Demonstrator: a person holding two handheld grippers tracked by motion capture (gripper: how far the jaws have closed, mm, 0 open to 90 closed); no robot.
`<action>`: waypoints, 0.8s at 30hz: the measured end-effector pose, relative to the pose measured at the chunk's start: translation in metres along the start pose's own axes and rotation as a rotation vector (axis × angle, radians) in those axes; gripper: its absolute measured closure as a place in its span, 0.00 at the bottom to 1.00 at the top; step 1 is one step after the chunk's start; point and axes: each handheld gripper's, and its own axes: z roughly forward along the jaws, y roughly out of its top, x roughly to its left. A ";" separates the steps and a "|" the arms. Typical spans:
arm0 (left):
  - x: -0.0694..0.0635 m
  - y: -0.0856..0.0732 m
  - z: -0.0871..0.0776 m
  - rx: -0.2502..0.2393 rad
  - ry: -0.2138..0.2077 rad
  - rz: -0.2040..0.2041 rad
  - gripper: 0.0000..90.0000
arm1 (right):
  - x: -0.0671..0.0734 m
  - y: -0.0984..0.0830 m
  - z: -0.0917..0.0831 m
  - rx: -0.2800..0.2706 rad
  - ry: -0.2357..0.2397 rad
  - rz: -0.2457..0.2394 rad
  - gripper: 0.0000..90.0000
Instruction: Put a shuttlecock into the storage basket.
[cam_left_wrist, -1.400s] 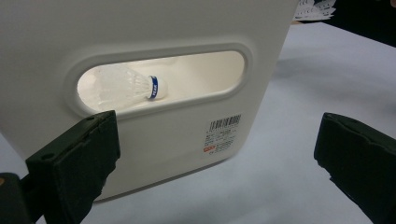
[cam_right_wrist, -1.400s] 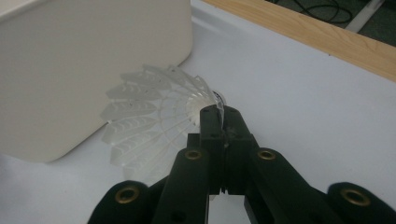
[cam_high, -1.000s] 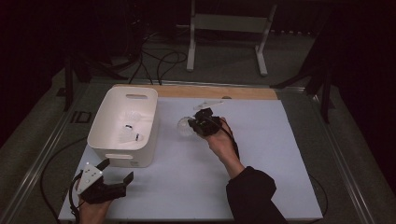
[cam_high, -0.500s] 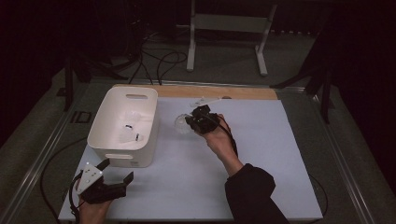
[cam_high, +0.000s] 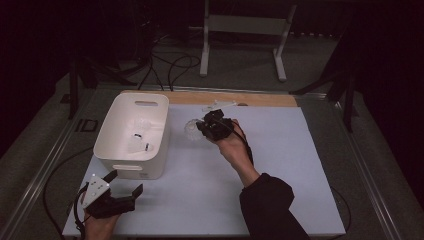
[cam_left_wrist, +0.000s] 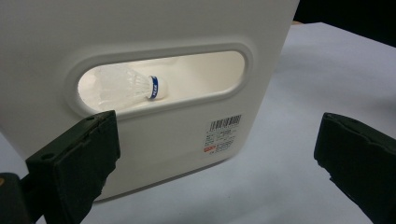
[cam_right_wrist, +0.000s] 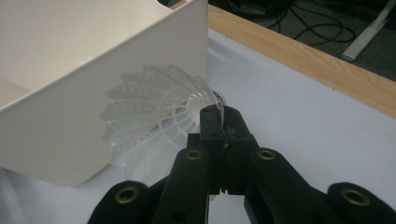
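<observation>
My right arm reached forward across the counter (cam_high: 280, 165), sleeve low near the near edge, wrist bent so my right claw (cam_high: 212, 125) pointed left toward the white bin (cam_high: 117, 150). That claw was closed tight on a white shuttlecock (cam_right_wrist: 154, 123), its jaws pinching the skirt just by the cork end, with the feathered cone fanned out toward the bin's right wall and very near it (whether it touched I could not tell). In the high view the shuttlecock (cam_high: 192, 129) hung beside the bin's far right corner, toward the counter's far edge, where a wooden strip (cam_high: 260, 99) ran.

My left hand (cam_high: 100, 225) rested at the counter's near left corner, holding my left claw (cam_high: 125, 184) roughly level and aimed at the bin's near wall. Its jaws stood wide apart with nothing between them.

Through the handle slot (cam_left_wrist: 161, 81) in that wall another shuttlecock (cam_left_wrist: 126, 86) lay inside the bin, a blue band round its cork carrying white lettering too small to read. Below the slot sat a barcode sticker (cam_left_wrist: 223, 134) with a red mark; its print was illegible.
</observation>
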 end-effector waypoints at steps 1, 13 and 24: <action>0.000 0.000 0.000 0.000 0.000 0.000 0.01 | 0.000 0.000 0.000 0.000 0.000 0.000 0.99; 0.000 0.000 0.000 0.001 -0.001 0.002 0.01 | 0.003 0.009 -0.004 -0.017 0.005 -0.004 0.99; 0.000 0.000 0.000 0.004 0.000 0.005 0.01 | 0.002 0.015 -0.007 -0.027 0.008 -0.009 0.99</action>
